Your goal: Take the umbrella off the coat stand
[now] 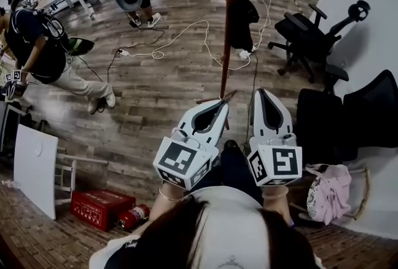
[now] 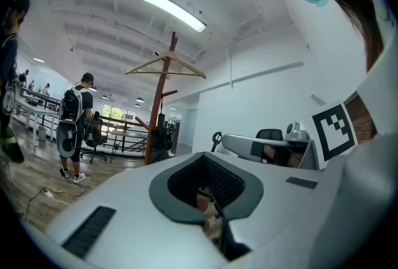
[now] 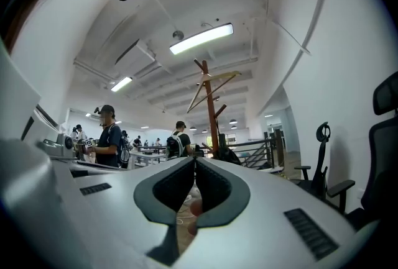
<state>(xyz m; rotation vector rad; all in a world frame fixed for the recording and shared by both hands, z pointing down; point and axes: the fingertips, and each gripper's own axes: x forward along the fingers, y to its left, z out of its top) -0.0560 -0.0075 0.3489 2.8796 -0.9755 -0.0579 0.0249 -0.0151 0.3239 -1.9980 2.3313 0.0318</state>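
— Wood fills the head view: a plank floor [image 1: 155, 94] and a reddish coat stand [image 1: 227, 31] rising ahead. What hangs on it?

— A dark bundle against the pole, the umbrella [image 1: 244, 20] as far as I can tell. Neither gripper touches it.

— And the grippers?

— The left gripper [image 1: 222, 102] and right gripper [image 1: 260, 91] lie level, side by side, aimed towards the stand. Each has its jaws pressed together with nothing between them.

— The left gripper view?

— The jaws meet tip to tip and are empty. Beyond them the coat stand [image 2: 158, 106] is upright with a wooden hanger [image 2: 165, 66] across its top. The umbrella [image 2: 159, 139] hangs low beside the pole. A person with a backpack [image 2: 73, 118] stands further left.

— The right gripper view?

— Much the same: jaws together, holding nothing. The coat stand [image 3: 212, 112] is ahead and well apart, with the umbrella [image 3: 227, 154] by its lower part. A black office chair [image 3: 323, 162] sits to the right.
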